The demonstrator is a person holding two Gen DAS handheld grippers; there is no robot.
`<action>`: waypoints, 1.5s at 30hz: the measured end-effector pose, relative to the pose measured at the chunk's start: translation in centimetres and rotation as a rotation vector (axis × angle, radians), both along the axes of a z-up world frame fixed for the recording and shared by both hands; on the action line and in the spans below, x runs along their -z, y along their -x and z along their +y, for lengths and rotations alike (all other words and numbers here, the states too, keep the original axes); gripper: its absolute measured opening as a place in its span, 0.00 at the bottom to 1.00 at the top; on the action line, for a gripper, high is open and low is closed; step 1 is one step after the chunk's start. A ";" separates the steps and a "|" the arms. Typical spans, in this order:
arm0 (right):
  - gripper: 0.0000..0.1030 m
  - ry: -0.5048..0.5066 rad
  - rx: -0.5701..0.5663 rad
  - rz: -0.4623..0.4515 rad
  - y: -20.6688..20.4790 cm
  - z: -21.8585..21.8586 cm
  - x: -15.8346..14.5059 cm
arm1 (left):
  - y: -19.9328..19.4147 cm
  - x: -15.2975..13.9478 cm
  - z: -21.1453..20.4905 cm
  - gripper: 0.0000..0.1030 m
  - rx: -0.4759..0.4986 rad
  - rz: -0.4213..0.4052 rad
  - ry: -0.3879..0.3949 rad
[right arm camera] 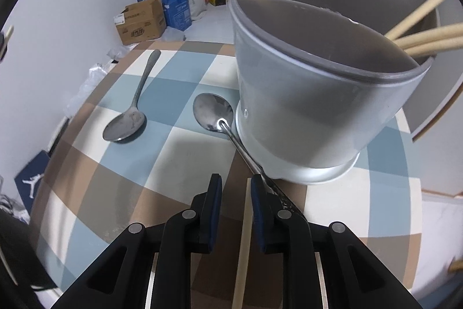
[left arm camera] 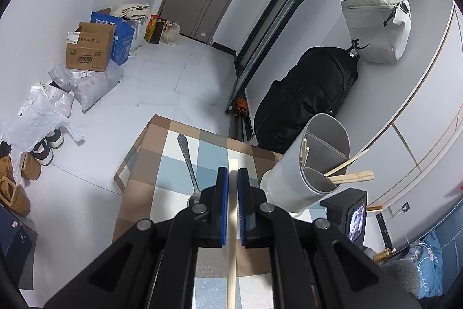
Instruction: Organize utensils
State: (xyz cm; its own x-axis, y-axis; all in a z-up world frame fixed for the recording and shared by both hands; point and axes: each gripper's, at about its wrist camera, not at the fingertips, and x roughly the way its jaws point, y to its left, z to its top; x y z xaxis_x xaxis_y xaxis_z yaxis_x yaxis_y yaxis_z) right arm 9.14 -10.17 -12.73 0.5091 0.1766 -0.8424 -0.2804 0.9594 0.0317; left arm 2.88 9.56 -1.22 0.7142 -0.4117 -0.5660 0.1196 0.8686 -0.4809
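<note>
We see pale wooden chopsticks (right arm camera: 419,41) already in grey divided plastic utensil holder (right arm camera: 318,94); left tool (left arm camera: 233,174) clenched on wooden chopstick (left arm camera: 232,236), right tool (right arm camera: 234,187) loosely around another chopstick (right arm camera: 243,245), grip unclear; two steel spoons (right arm camera: 127,118) remain on checked worktop (right arm camera: 115,164).

Both tools are matte black plastic; the left gripper (left arm camera: 233,173) has two flat fingers faced with blue pads (left arm camera: 222,193), carried on angular black links with triangular cut-outs and round silver pivot screws (left arm camera: 199,207). The right gripper (right arm camera: 234,187) is built the same; dark blue pads (right arm camera: 215,207), silver screws (right arm camera: 284,214), pale metal rails at the bottom of the frame.
</note>
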 end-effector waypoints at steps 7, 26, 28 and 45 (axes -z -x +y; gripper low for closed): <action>0.00 -0.040 -0.068 0.000 2.0 0.5 -0.2 | 0.1 0.0 0.2 0.02 -0.006 -0.001 0.003; 0.00 0.028 -0.191 0.069 1.6 3.1 -0.3 | 0.2 -0.2 0.4 0.02 -0.002 -0.013 0.014; 0.00 0.014 -0.189 0.044 1.8 2.7 -0.9 | 0.2 -0.3 0.4 0.02 -0.003 -0.018 0.018; 0.03 -0.101 -0.216 0.022 2.6 1.4 -5.6 | -0.2 -0.4 -0.6 0.02 0.047 -0.008 0.005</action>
